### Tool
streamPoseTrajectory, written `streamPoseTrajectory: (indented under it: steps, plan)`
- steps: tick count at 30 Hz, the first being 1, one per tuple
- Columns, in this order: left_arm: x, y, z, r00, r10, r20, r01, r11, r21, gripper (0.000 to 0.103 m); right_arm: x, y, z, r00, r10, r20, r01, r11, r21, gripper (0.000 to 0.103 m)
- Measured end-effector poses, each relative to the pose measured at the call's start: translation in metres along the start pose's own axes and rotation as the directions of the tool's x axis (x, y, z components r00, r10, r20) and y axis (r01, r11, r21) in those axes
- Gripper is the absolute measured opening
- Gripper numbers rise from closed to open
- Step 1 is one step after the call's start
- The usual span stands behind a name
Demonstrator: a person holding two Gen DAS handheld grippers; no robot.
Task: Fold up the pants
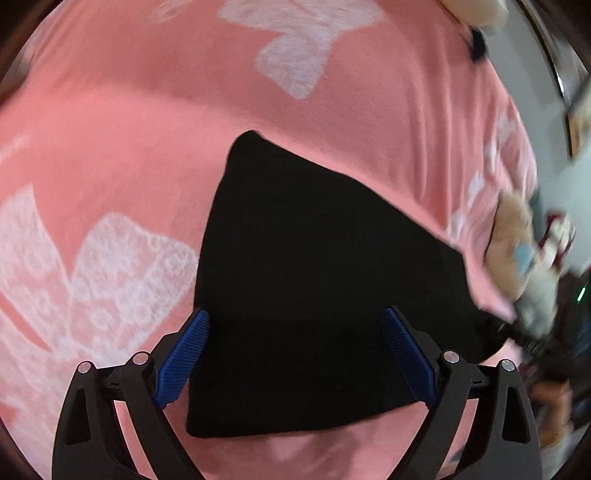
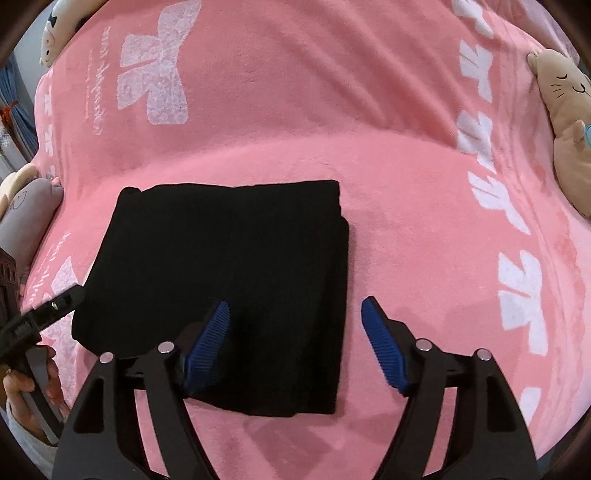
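Observation:
The black pants lie folded into a thick rectangle on the pink blanket. My right gripper hovers over their near right part, open; one blue pad is above the cloth and the other is over bare blanket beyond the right edge. In the left wrist view the pants fill the middle. My left gripper stands open wide above their near end, with its pads apart from the fabric. The tip of the left gripper also shows at the pants' left edge, held by a hand.
The blanket carries white bow prints and covers a bed. A tan cat plush lies at the right, a grey plush at the left, and a white one at the far left corner. Another plush lies near the bed's edge.

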State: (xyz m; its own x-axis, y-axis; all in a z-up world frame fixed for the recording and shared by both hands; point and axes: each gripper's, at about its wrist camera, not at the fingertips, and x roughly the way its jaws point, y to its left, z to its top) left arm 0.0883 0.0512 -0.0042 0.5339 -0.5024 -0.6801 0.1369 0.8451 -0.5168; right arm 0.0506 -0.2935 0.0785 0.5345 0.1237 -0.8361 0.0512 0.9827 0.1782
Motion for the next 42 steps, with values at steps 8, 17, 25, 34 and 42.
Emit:
streamPoseTrajectory:
  steps: [8, 17, 25, 34, 42]
  plan:
    - [0.011, 0.030, 0.001, 0.994, -0.058, -0.089, 0.042, 0.984, -0.174, 0.092, 0.012, -0.014, -0.008, 0.996, 0.037, -0.083, -0.033, 0.999, 0.043, 0.081]
    - [0.027, 0.035, 0.000, 0.982, -0.153, -0.112, 0.121, 0.959, -0.256, 0.092, 0.003, -0.035, -0.003, 0.989, 0.134, -0.066, -0.121, 0.978, 0.170, 0.086]
    - [0.019, 0.029, 0.000, 0.971, -0.226, -0.075, 0.206, 0.956, -0.211, 0.073, 0.022, -0.021, -0.012, 0.957, 0.279, -0.078, -0.258, 0.943, 0.209, 0.035]
    - [-0.071, 0.025, -0.011, 0.969, -0.246, -0.032, 0.242, 0.964, -0.108, 0.036, -0.032, -0.009, -0.049, 0.955, 0.296, -0.009, -0.291, 0.945, 0.151, 0.046]
    - [-0.078, 0.018, -0.039, 0.994, -0.061, 0.087, 0.060, 0.998, 0.016, 0.084, -0.046, -0.017, -0.044, 0.990, 0.096, 0.105, -0.107, 0.988, 0.107, 0.082]
